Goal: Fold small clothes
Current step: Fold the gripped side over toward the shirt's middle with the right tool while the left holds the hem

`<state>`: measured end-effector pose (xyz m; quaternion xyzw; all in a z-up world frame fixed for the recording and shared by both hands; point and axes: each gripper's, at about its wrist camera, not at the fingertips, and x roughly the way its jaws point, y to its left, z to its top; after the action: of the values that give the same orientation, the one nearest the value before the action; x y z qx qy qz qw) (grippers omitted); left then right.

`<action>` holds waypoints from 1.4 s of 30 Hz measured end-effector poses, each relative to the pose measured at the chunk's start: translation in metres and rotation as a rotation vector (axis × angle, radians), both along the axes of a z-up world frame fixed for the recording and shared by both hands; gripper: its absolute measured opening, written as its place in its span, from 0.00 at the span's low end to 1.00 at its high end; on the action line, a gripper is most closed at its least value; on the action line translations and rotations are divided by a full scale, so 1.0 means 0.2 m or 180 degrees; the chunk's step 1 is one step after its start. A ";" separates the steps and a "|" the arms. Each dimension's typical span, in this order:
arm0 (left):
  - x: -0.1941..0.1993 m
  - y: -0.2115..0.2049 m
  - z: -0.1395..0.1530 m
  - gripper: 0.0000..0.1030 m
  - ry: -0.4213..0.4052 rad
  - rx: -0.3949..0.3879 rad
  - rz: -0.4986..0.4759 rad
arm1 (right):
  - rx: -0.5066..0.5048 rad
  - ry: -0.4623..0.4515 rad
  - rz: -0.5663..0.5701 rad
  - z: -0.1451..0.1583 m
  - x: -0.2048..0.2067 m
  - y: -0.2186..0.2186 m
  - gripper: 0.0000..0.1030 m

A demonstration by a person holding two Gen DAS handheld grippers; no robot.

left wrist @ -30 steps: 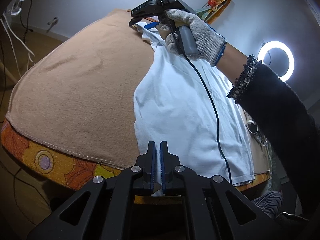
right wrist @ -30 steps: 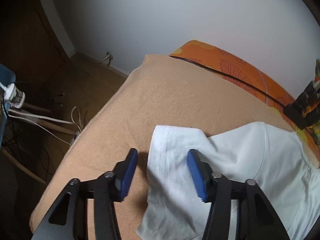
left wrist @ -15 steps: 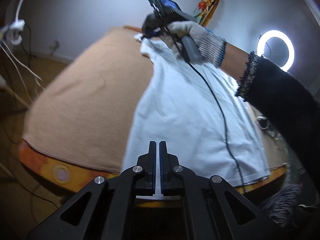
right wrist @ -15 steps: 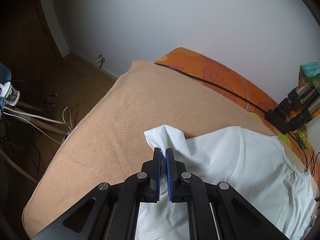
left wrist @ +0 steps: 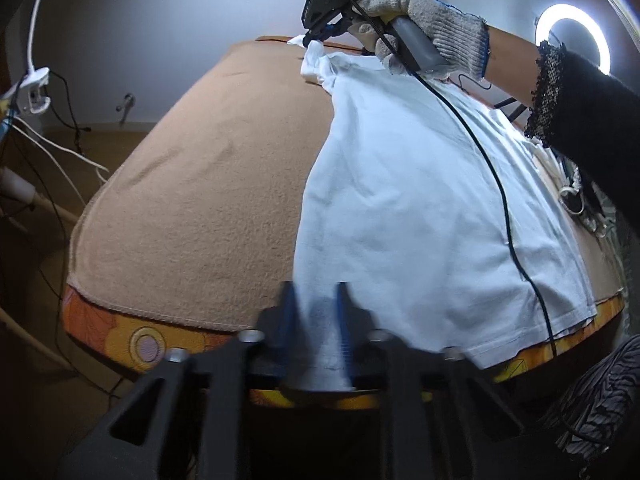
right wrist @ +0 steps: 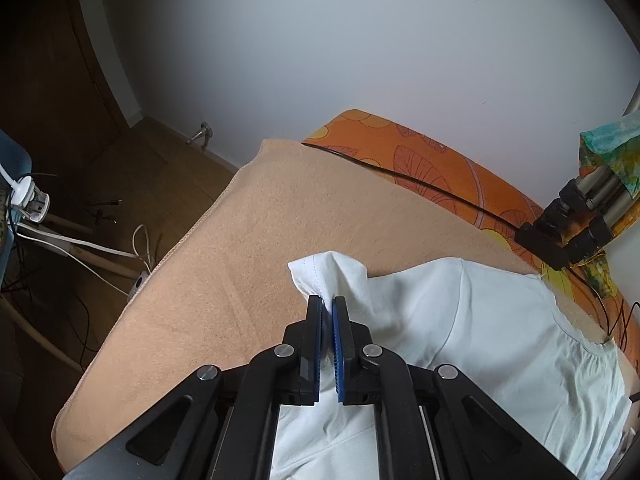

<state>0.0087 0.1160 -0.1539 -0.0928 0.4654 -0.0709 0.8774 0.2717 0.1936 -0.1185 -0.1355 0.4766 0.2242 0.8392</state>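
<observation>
A small white T-shirt (left wrist: 420,184) lies on a tan blanket (left wrist: 200,200) over the table. My left gripper (left wrist: 314,312) is at the shirt's near hem corner; its fingers are blurred and stand apart with cloth between them. My right gripper (right wrist: 327,320) is shut on the bunched sleeve end (right wrist: 324,272) at the far side and holds it raised off the blanket. The right gripper also shows in the left wrist view (left wrist: 320,28), held by a gloved hand. The white T-shirt (right wrist: 500,340) spreads to the right in the right wrist view.
The blanket (right wrist: 260,260) covers an orange floral cloth (right wrist: 440,160). A tripod (right wrist: 576,220) stands at the far right edge. A ring light (left wrist: 572,40) glows on the right. Cables and a power strip (right wrist: 28,200) lie on the wooden floor to the left.
My right gripper closed on the sleeve end and lifted it. My left gripper's fingers, shut on the hem before, now stand apart and are blurred by motion.
</observation>
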 end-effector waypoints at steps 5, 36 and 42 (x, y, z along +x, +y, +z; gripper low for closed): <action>0.02 0.06 -0.01 0.02 0.0034 -0.0360 -0.0003 | 0.0087 0.0026 -0.0021 0.01 0.00 -0.04 0.02; 0.03 -0.44 0.14 0.02 0.0013 -0.0704 -0.1014 | 0.0280 -0.0053 -0.0900 0.09 0.01 -1.02 0.02; 0.05 -0.49 0.09 0.02 0.0102 -0.0678 -0.1062 | 0.0320 0.0045 -0.0929 -0.01 0.03 -1.08 0.02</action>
<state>0.0194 0.0186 -0.1349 -0.1078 0.4782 -0.2626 0.8311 0.2773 -0.0225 -0.1196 -0.0211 0.4853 0.1243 0.8652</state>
